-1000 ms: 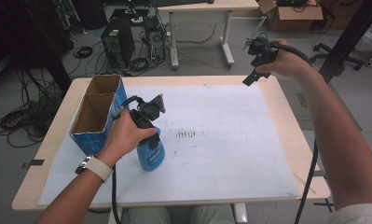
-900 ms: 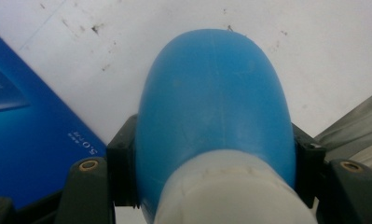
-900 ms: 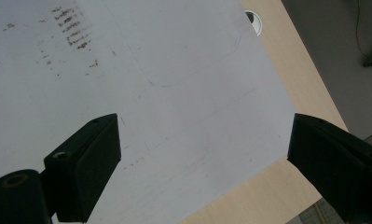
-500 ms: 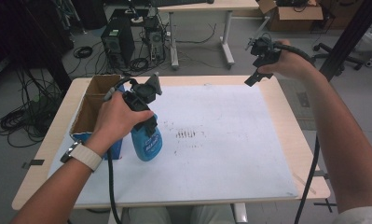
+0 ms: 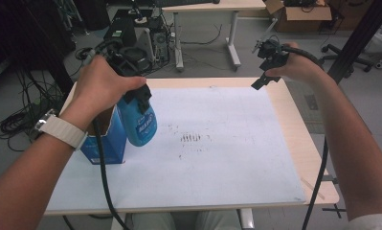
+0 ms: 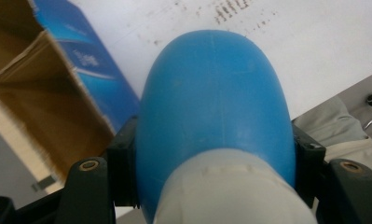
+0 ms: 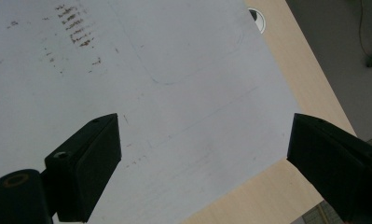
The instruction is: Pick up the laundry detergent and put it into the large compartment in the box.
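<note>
- The left gripper point(image 5: 131, 72), jaws pinching the blue bottle point(image 5: 138, 122) below its white neck, has lifted it off the tabletop point(image 5: 294, 124); it now hangs by the open box point(image 5: 107, 139) at the left edge, likely bound for it.
- Left hand point(image 5: 100, 86) raised, knuckles up, bottle hanging beneath.
- The right gripper point(image 5: 267, 62) hovers over the far right corner as before, jaws spread and empty.

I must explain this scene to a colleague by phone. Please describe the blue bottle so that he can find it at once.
Look at the white sheet covering the table, then its left edge, where an open blue cardboard box stands. The blue bottle hangs beside that box, clamped in the left gripper. Unlike the angular box, it is smooth, rounded plastic with a pale neck.
</note>
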The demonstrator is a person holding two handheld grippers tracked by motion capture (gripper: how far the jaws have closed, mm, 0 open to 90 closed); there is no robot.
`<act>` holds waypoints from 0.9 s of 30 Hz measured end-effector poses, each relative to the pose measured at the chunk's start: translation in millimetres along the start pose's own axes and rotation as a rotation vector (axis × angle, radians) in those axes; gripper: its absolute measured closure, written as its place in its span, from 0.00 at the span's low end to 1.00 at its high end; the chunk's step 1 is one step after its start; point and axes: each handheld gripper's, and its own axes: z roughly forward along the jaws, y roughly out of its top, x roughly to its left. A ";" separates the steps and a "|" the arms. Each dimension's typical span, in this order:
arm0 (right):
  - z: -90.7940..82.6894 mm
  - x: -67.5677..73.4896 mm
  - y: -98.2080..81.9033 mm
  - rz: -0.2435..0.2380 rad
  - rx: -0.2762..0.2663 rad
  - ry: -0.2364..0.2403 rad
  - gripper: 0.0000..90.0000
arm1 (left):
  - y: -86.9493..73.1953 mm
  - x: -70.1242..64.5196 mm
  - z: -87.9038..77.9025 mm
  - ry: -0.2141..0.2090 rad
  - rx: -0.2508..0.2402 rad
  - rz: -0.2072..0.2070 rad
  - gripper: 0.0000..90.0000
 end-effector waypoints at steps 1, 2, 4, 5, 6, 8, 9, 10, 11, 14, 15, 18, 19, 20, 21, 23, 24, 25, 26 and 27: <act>-0.1 -0.3 -0.3 0.001 0.001 -0.001 0.11 | 0.6 2.2 -4.7 0.005 0.004 -0.006 0.42; -0.4 -0.5 -0.6 0.002 -0.001 -0.002 0.11 | 1.2 4.2 -9.1 0.011 0.004 -0.015 0.42; -0.8 -0.5 -0.9 0.003 -0.002 -0.003 0.11 | 2.2 8.0 -17.8 0.022 0.009 -0.026 0.42; -0.9 -0.3 -1.0 0.003 -0.002 -0.002 0.11 | 2.5 10.1 -21.8 0.026 0.004 -0.039 0.42; -0.9 -0.1 -1.0 0.004 0.000 -0.002 0.11 | 2.9 12.6 -25.6 0.026 0.002 -0.049 0.42; -0.8 -0.1 -1.1 0.003 0.001 -0.002 0.11 | 3.3 18.4 -33.0 0.023 0.001 -0.071 0.42; -0.8 -0.1 -1.1 0.003 0.003 -0.002 0.11 | 3.2 21.2 -36.7 0.020 -0.002 -0.084 0.42; -0.9 -0.1 -1.1 0.003 0.003 -0.002 0.11 | 3.1 23.8 -39.7 0.018 -0.004 -0.093 0.42; -1.0 -0.1 -1.1 0.002 0.002 -0.002 0.11 | 2.7 28.3 -44.6 0.016 -0.009 -0.108 0.42; -1.5 -0.2 -1.0 0.003 0.004 -0.004 0.11 | 0.6 39.2 -55.5 0.017 -0.020 -0.153 0.42; -1.6 -0.2 -1.0 0.004 0.003 -0.003 0.11 | -0.4 42.9 -58.3 0.019 -0.024 -0.171 0.41; -1.5 -0.6 -0.9 0.002 0.005 -0.004 0.11 | -3.0 54.0 -64.3 0.030 -0.031 -0.223 0.42; -1.5 -0.6 -0.9 0.002 0.005 -0.004 0.11 | -3.7 57.1 -65.5 0.035 -0.028 -0.236 0.42; -1.3 -0.5 -0.9 0.002 0.007 -0.004 0.11 | -4.4 60.2 -66.4 0.039 -0.028 -0.250 0.42; -0.8 -0.3 -0.8 0.002 0.012 -0.003 0.11 | -5.6 66.1 -67.4 0.047 -0.022 -0.274 0.42; -0.7 -0.3 -0.6 0.001 0.012 -0.003 0.11 | -6.1 69.0 -67.7 0.049 -0.021 -0.290 0.42; -0.7 -0.3 -0.6 0.001 0.012 -0.003 0.11 | -6.6 72.2 -67.7 0.053 -0.018 -0.307 0.42; -0.9 -0.1 -0.3 0.002 0.012 -0.003 0.11 | -7.1 75.5 -67.7 0.056 -0.018 -0.323 0.42; -0.9 -0.1 -0.3 0.002 0.012 -0.003 0.11 | -7.7 79.0 -67.5 0.064 -0.018 -0.341 0.42; -1.3 0.0 -0.1 0.002 0.014 -0.004 0.11 | -7.9 80.8 -67.2 0.070 -0.015 -0.347 0.42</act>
